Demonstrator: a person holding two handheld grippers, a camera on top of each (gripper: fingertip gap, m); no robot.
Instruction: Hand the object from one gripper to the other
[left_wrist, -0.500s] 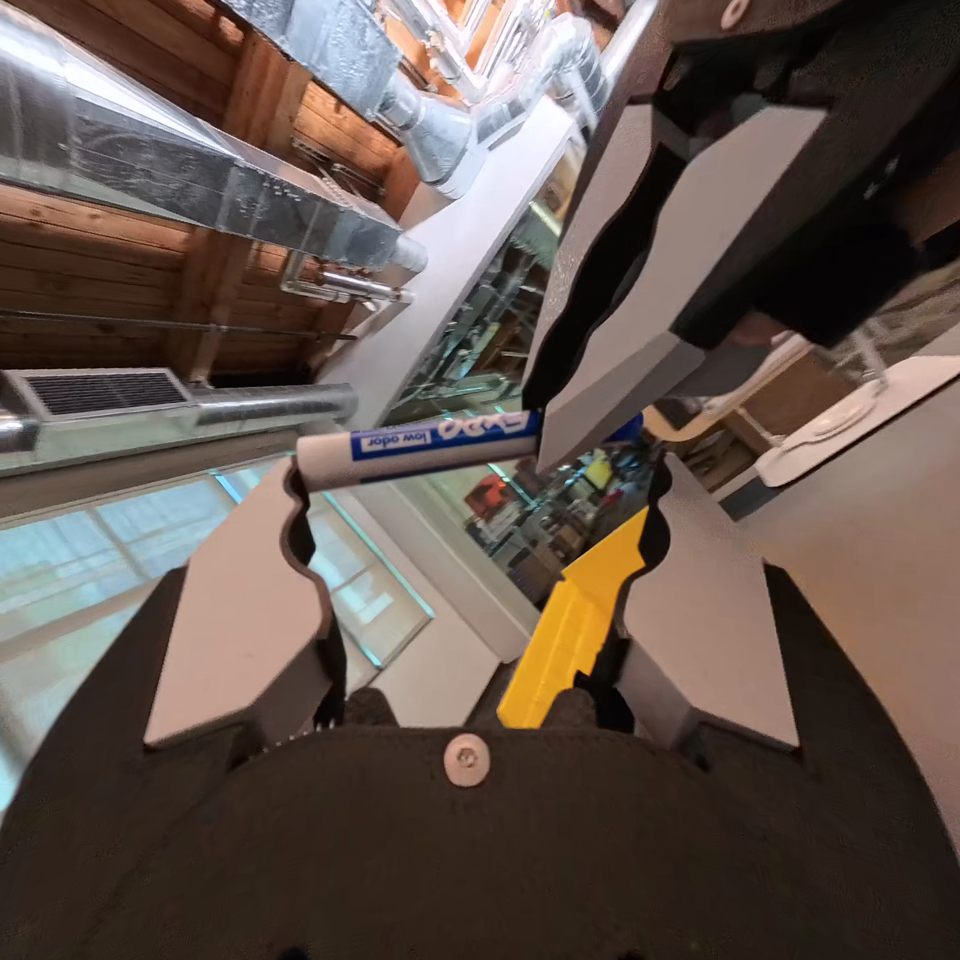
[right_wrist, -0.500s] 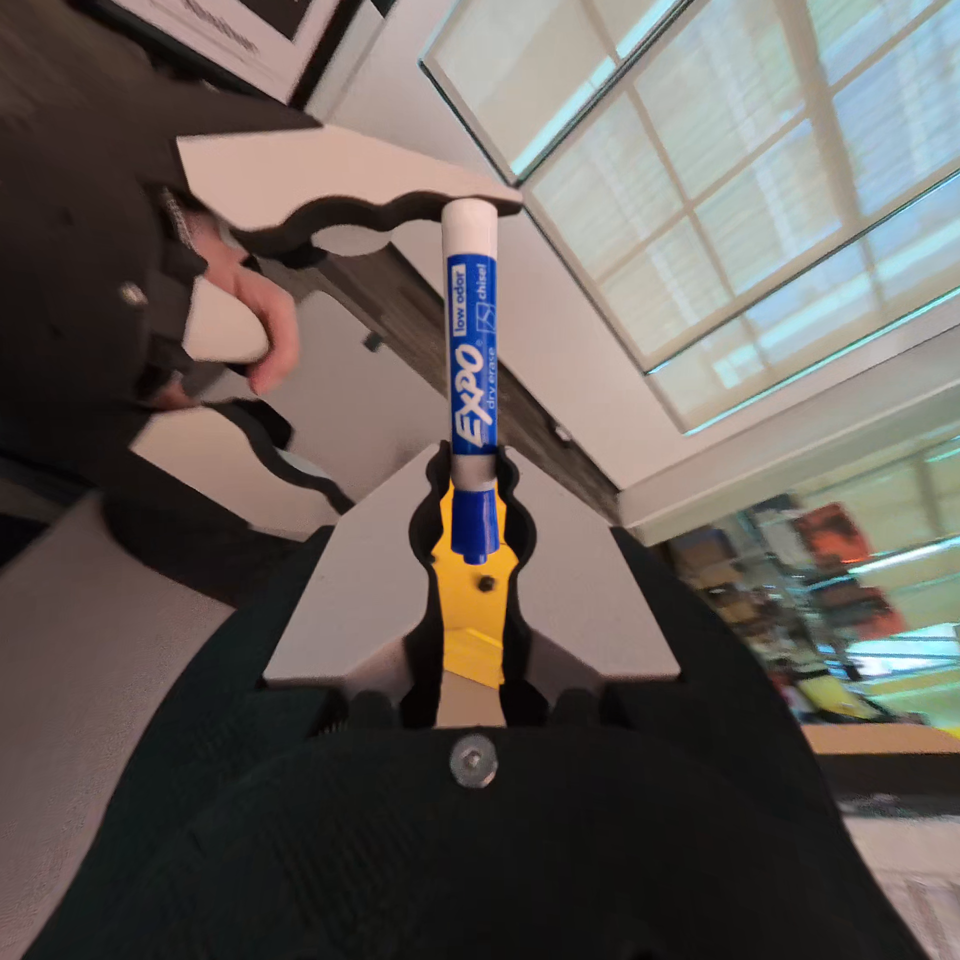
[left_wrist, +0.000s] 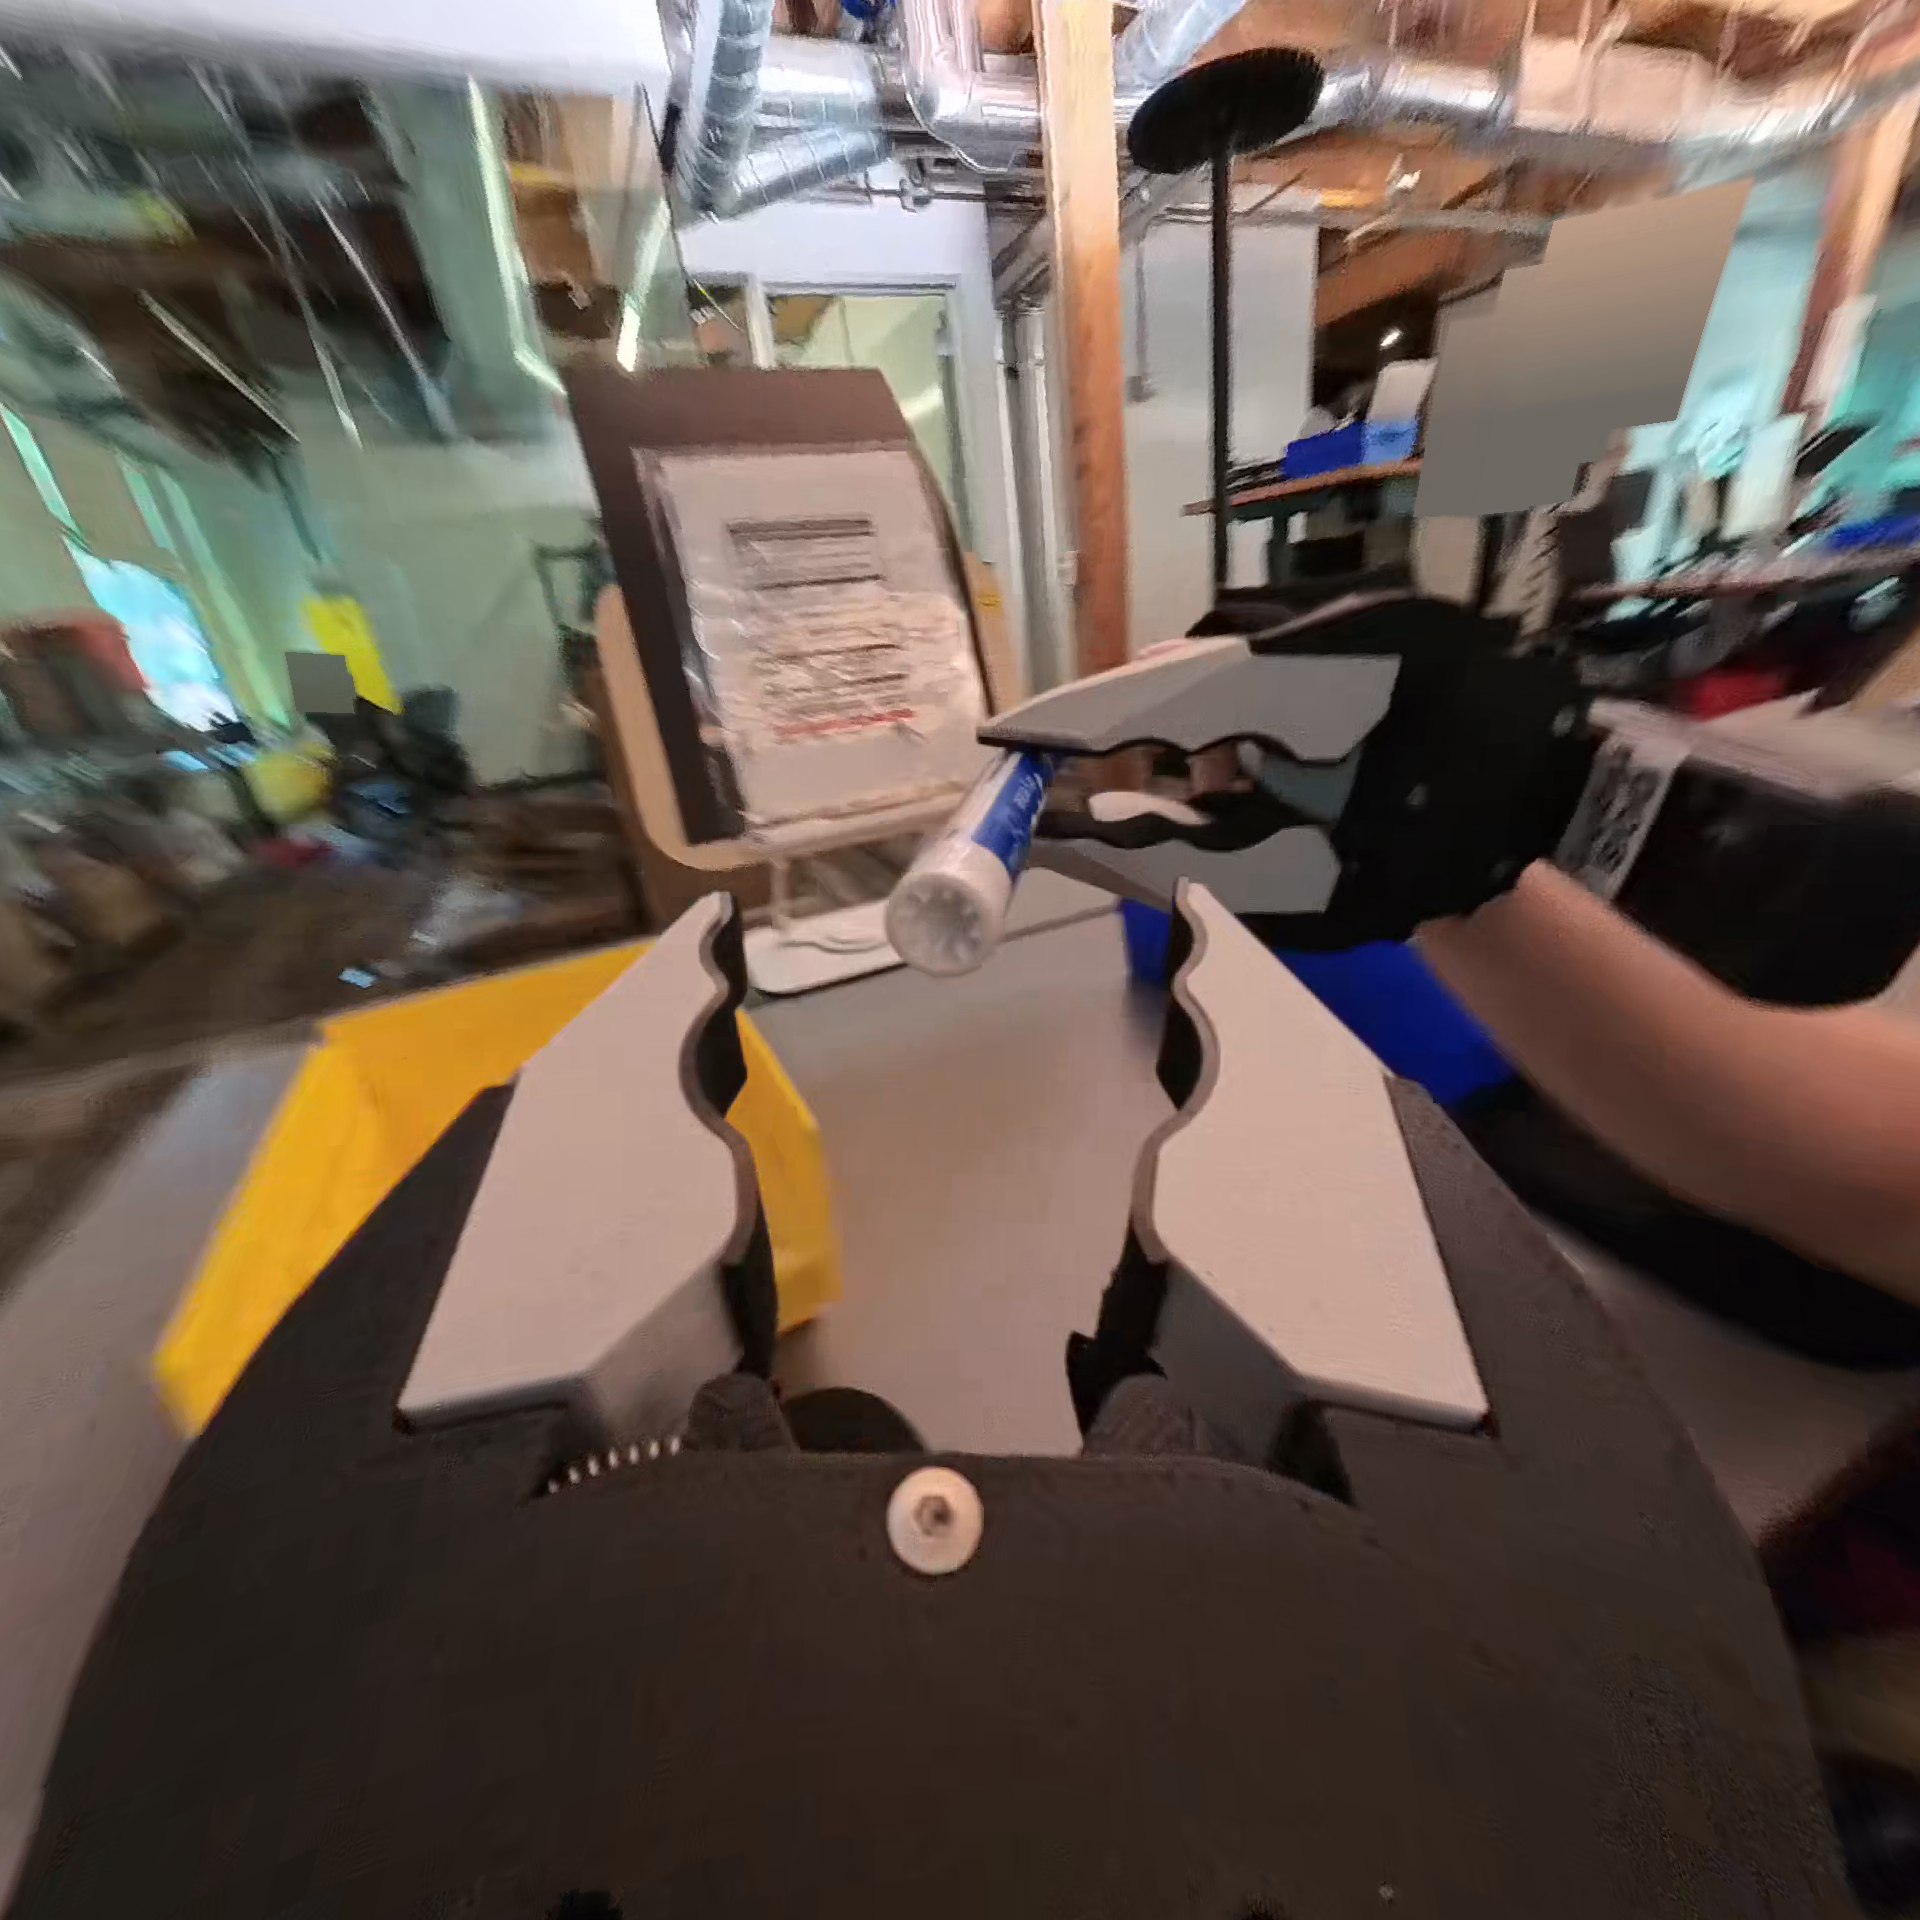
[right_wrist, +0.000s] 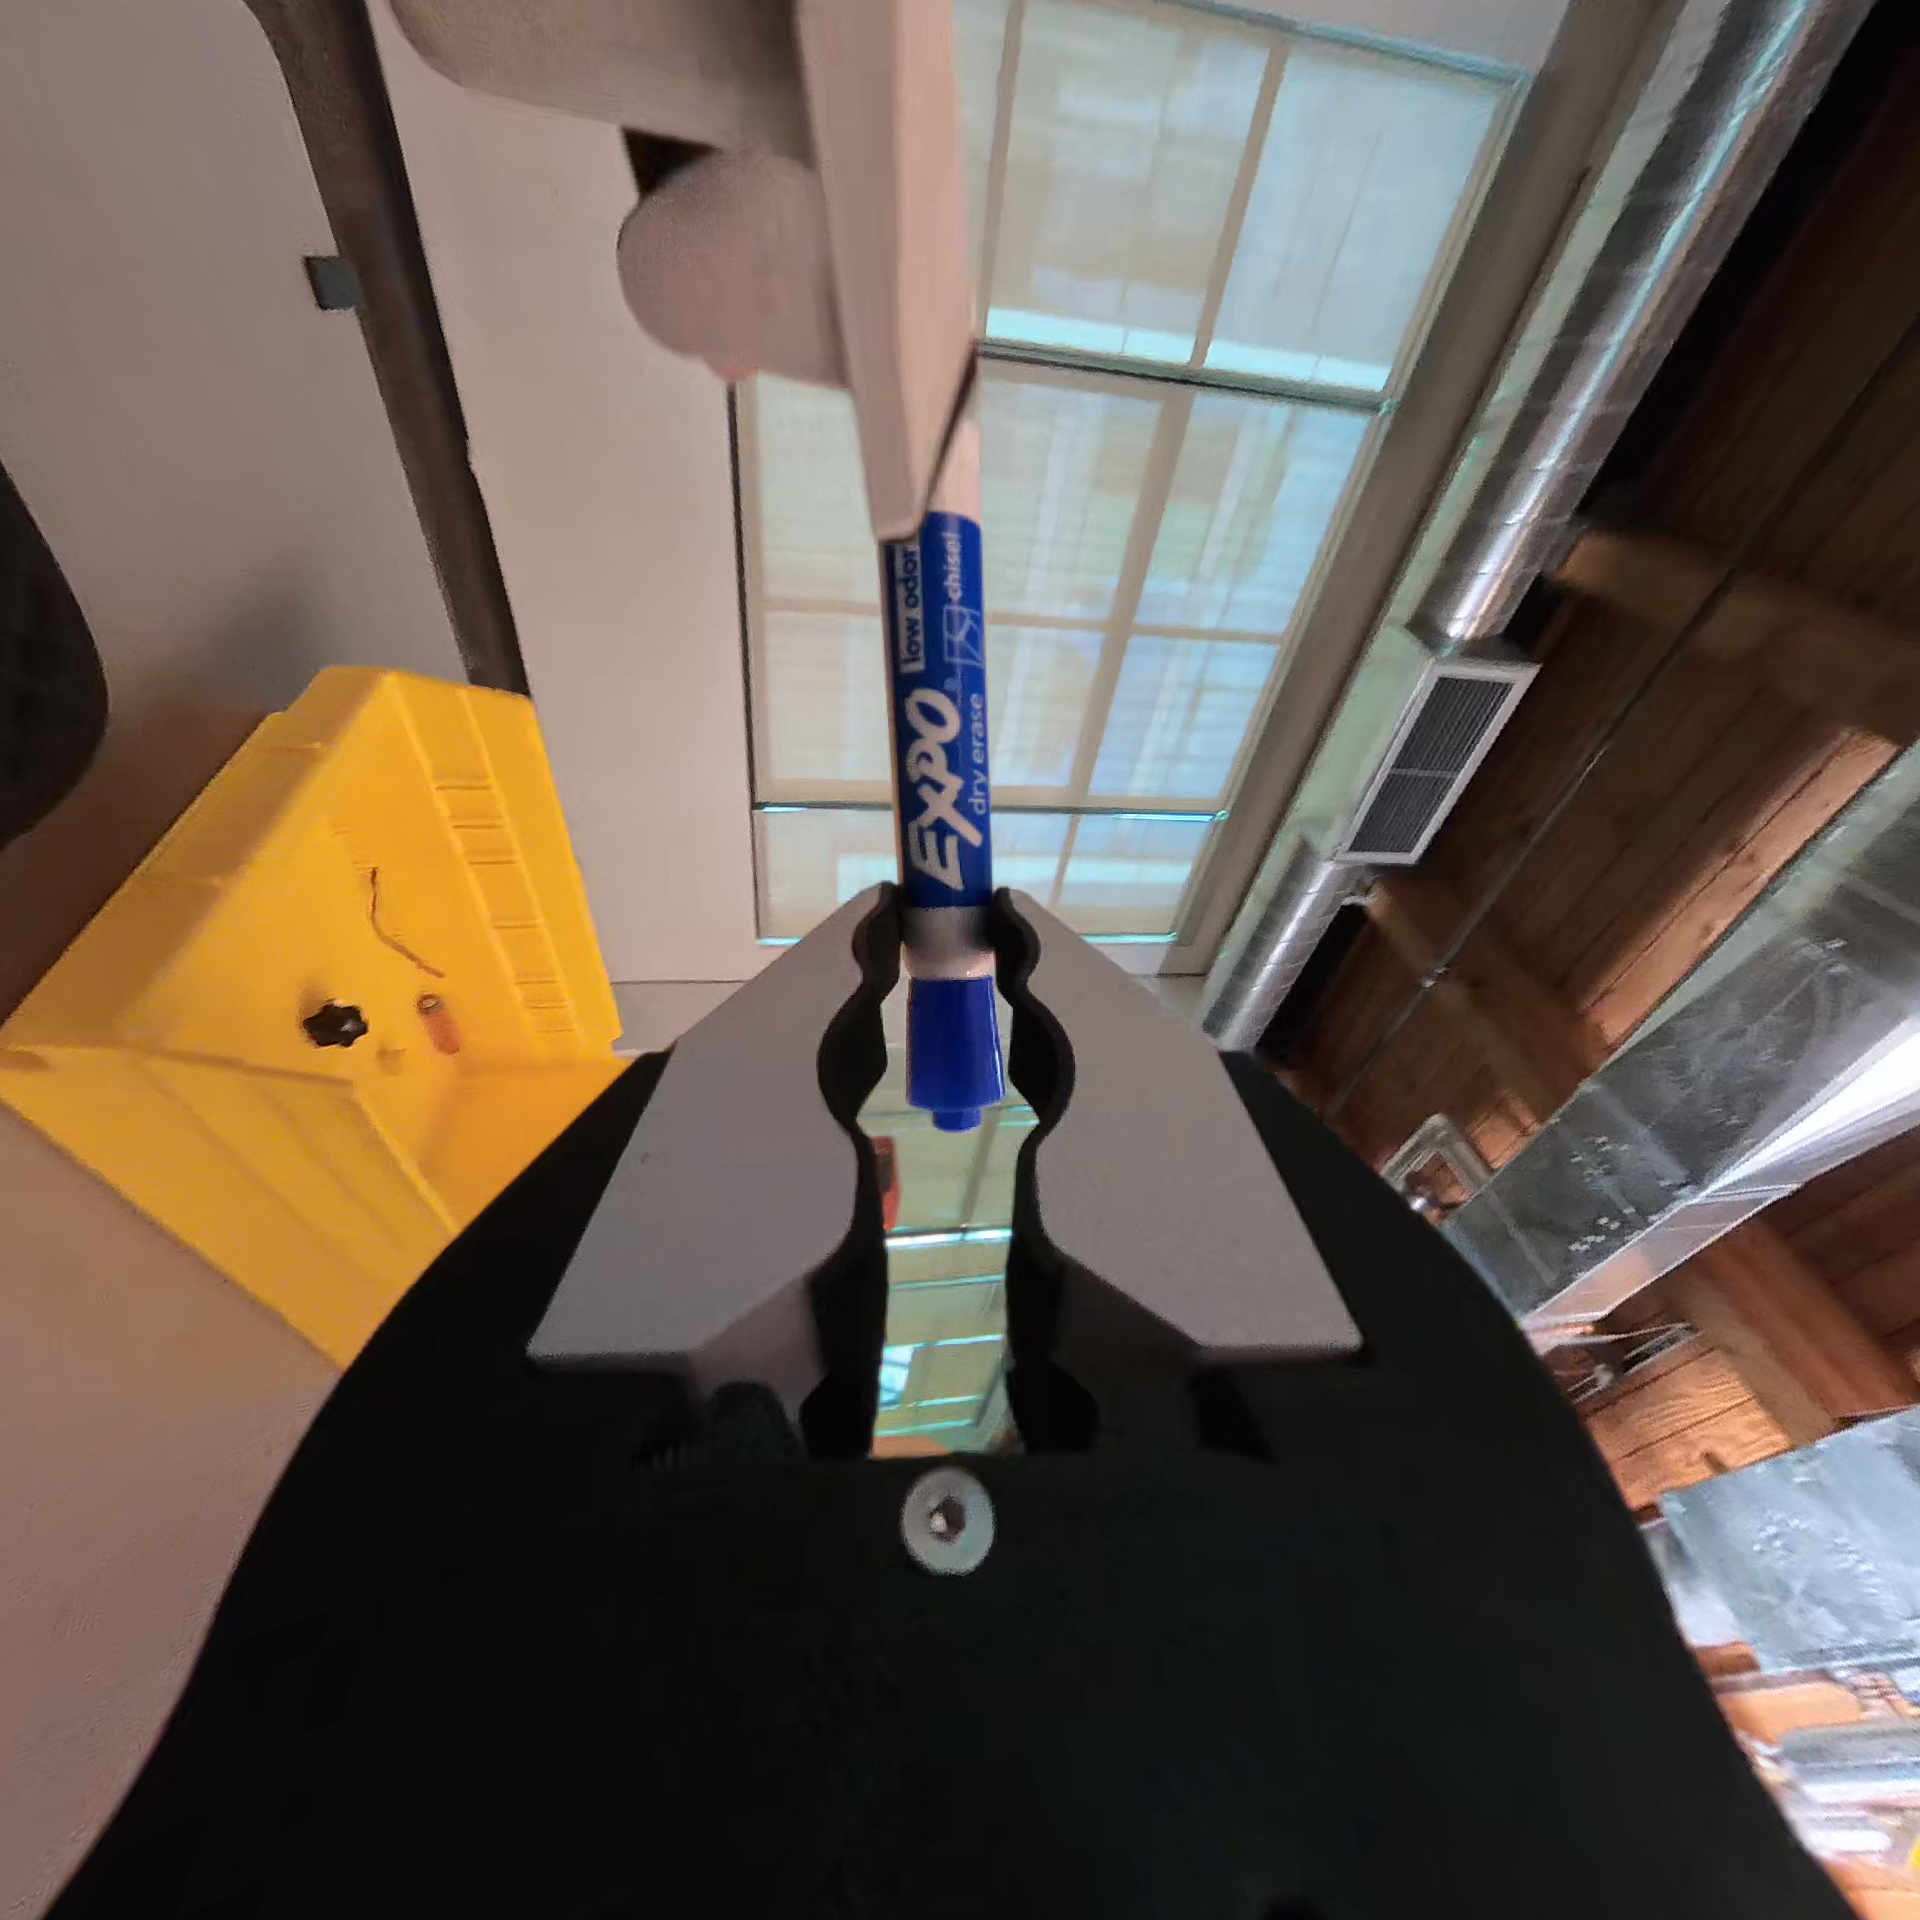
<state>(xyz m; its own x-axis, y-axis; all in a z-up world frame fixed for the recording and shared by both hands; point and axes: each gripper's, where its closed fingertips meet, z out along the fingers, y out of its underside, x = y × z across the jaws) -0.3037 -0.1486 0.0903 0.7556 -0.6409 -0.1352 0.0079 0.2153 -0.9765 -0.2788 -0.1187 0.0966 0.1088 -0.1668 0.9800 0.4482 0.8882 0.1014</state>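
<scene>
A blue-and-white dry-erase marker (right_wrist: 940, 727) is clamped near its blue cap end between the jaws of my right gripper (right_wrist: 943, 920), which is shut on it. In the left wrist view the right gripper (left_wrist: 1016, 784) comes in from the right, and the marker (left_wrist: 966, 873) points its white end toward me. My left gripper (left_wrist: 951, 914) is open with its jaws wide apart. The marker's white end sits at about the level of its fingertips, without contact that I can see. In the right wrist view a grey finger of the left gripper (right_wrist: 831, 208) covers the marker's far end.
A yellow bin (left_wrist: 416, 1101) stands on the grey table (left_wrist: 956, 1164) at the left, also in the right wrist view (right_wrist: 312, 987). A blue bin (left_wrist: 1382, 997) lies under the right gripper. A person's forearm (left_wrist: 1662, 1101) crosses the right side. A framed sign board (left_wrist: 810, 644) stands behind the table. Across from one pair of fingers to the other is roughly 5 cm.
The left gripper has swung from facing the ceiling to level over the table. The marker's white end now points between its open jaws. The right gripper still holds the marker.
</scene>
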